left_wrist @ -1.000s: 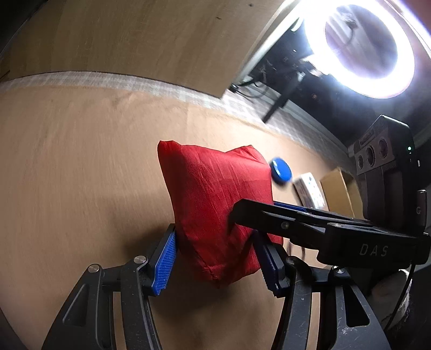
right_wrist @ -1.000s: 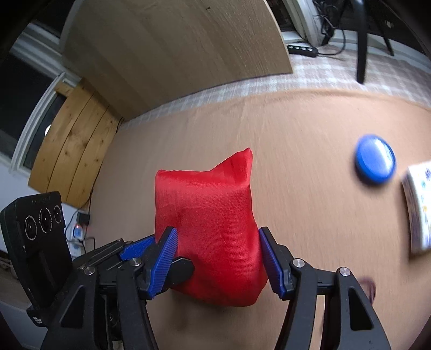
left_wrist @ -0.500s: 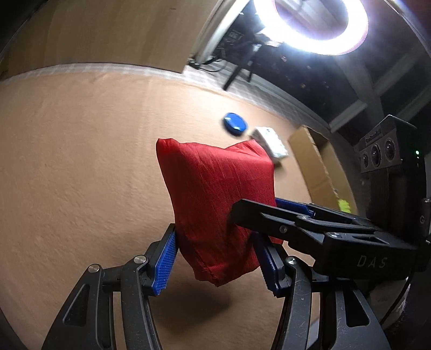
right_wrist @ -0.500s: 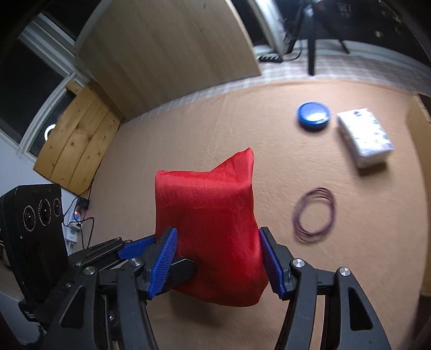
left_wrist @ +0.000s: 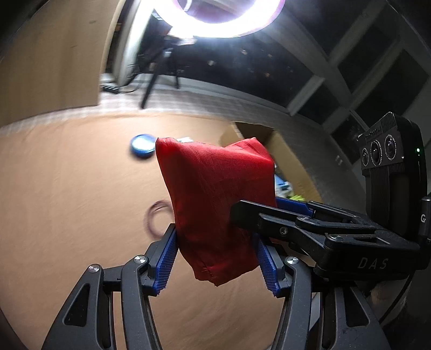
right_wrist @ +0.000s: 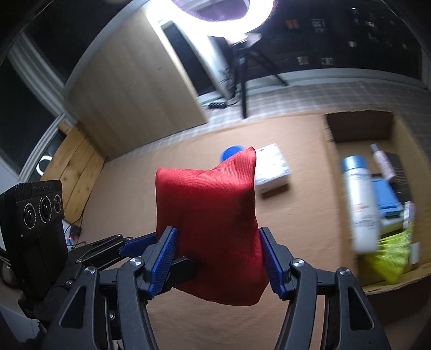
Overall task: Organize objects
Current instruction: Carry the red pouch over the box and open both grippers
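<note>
Tan carpet (right_wrist: 204, 140) — checkered floor (right_wrist: 309, 94) beyond, ring light (left_wrist: 226, 24) overhead.

The letters "DAS" stand in pale capitals on the black body of the right gripper (left_wrist: 262, 215), low at the right edge of the left wrist view. A single pale "G" shows on the dark housing above it, hard against that same edge. Small lettering runs along the top of the black camera block (left_wrist: 388, 150) there, and along the top of its twin (right_wrist: 40, 204) in the right wrist view, but it is too small to read; the print on the white bottle (right_wrist: 362, 204) in the cardboard box (right_wrist: 334, 150) is blurred past reading.
</note>
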`<move>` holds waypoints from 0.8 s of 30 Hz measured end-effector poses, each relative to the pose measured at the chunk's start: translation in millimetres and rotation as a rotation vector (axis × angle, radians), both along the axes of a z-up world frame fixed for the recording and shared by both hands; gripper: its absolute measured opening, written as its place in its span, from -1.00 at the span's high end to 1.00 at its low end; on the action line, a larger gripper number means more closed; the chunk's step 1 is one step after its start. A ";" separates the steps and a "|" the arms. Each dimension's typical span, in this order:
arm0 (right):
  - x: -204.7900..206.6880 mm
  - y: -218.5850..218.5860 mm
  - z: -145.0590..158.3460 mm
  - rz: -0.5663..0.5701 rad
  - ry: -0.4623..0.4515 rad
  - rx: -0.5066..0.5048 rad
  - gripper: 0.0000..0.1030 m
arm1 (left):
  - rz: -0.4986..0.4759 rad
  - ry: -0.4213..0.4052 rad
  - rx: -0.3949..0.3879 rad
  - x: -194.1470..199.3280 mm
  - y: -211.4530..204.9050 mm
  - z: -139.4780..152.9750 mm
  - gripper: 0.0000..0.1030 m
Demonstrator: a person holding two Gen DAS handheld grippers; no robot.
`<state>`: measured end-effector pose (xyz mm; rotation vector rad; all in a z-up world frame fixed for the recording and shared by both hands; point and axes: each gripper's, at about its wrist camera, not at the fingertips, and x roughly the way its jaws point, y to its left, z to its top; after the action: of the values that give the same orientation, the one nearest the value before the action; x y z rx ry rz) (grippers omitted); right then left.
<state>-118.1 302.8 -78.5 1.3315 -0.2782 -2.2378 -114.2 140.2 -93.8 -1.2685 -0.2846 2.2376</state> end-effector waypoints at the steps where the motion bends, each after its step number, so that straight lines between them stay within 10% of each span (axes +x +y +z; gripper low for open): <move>1: -3.6 11.9 1.9 -0.012 0.004 0.004 -0.12 | -0.010 0.004 0.000 -2.9 10.1 1.3 -0.15; 24: -69.0 176.2 -5.8 -0.137 -0.005 0.032 -0.12 | -0.132 0.022 -0.036 -57.7 224.5 4.6 -0.15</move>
<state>-187.1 479.0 -84.3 1.3725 -0.3466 -2.3609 -171.9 364.7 -89.3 -1.2436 -0.1484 2.1517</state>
